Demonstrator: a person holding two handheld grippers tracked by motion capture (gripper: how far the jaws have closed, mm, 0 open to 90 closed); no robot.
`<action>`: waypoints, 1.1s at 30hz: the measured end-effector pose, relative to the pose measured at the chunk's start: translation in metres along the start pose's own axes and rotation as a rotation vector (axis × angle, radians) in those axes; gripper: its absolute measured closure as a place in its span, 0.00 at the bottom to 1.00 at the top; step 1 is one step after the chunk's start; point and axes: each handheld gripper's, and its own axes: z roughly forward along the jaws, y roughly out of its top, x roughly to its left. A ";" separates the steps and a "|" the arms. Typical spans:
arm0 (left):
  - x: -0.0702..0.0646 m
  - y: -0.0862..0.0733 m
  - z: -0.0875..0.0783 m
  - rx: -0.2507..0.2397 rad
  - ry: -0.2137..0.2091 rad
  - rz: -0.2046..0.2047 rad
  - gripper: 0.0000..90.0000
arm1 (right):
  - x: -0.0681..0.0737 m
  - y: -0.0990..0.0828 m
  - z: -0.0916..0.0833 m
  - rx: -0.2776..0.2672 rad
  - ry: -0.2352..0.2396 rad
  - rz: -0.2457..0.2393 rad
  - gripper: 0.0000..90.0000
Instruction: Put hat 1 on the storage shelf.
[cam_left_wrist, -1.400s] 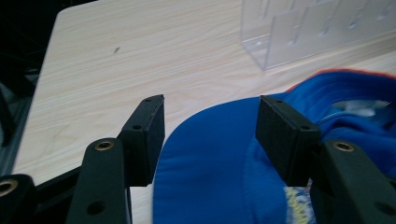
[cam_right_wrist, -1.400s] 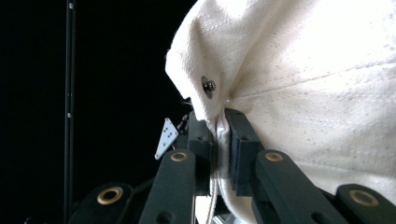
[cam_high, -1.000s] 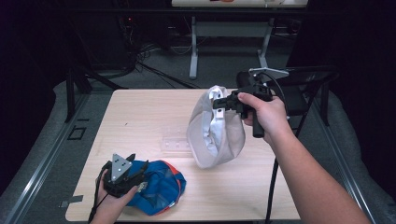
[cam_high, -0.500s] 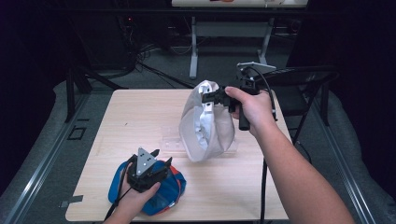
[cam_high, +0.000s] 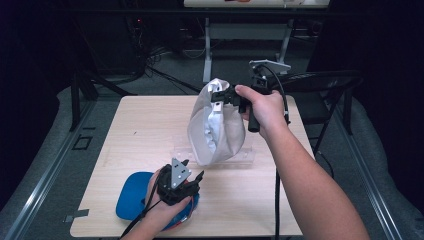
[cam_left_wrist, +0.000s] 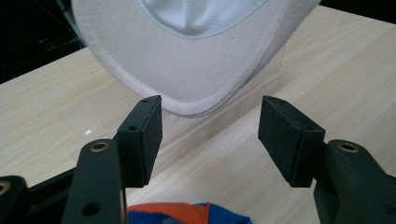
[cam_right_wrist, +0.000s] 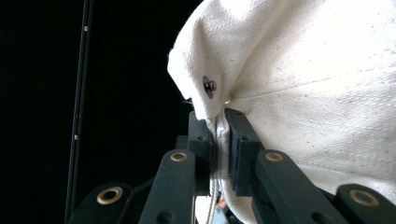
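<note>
A white cap (cam_high: 215, 125) hangs above the wooden table (cam_high: 145, 125), over a clear plastic stand (cam_high: 242, 156). My right gripper (cam_high: 220, 95) is shut on the cap's edge; in the right gripper view the pads (cam_right_wrist: 243, 140) pinch the cloth (cam_right_wrist: 317, 93) just below a small rivet. My left gripper (cam_high: 193, 169) hovers near the front edge above a blue and orange cap (cam_high: 132, 195). Its jaws have just been opening, and nothing lies between them (cam_left_wrist: 210, 126). The white cap's brim (cam_left_wrist: 196, 56) is just ahead of them, and the blue and orange cap (cam_left_wrist: 187, 215) peeks in below.
A black folding chair (cam_high: 320, 85) stands off the table's right rear corner. The white legs of another desk (cam_high: 207, 45) and floor cables lie beyond the far edge. Bare wood stretches across the table's left half.
My left gripper has moved right along the front edge, over the blue and orange cap, toward the white cap. The right gripper has carried the white cap leftward.
</note>
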 end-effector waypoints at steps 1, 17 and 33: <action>-0.003 0.003 0.006 0.017 -0.006 0.006 0.45 | 0.001 0.000 0.000 0.003 -0.001 -0.002 0.91; 0.019 0.013 0.019 0.052 0.048 -0.005 0.74 | -0.002 0.000 0.004 0.010 -0.001 -0.003 0.91; 0.073 0.010 0.020 0.027 -0.063 -0.091 0.85 | 0.008 -0.006 0.036 0.024 0.020 -0.040 0.91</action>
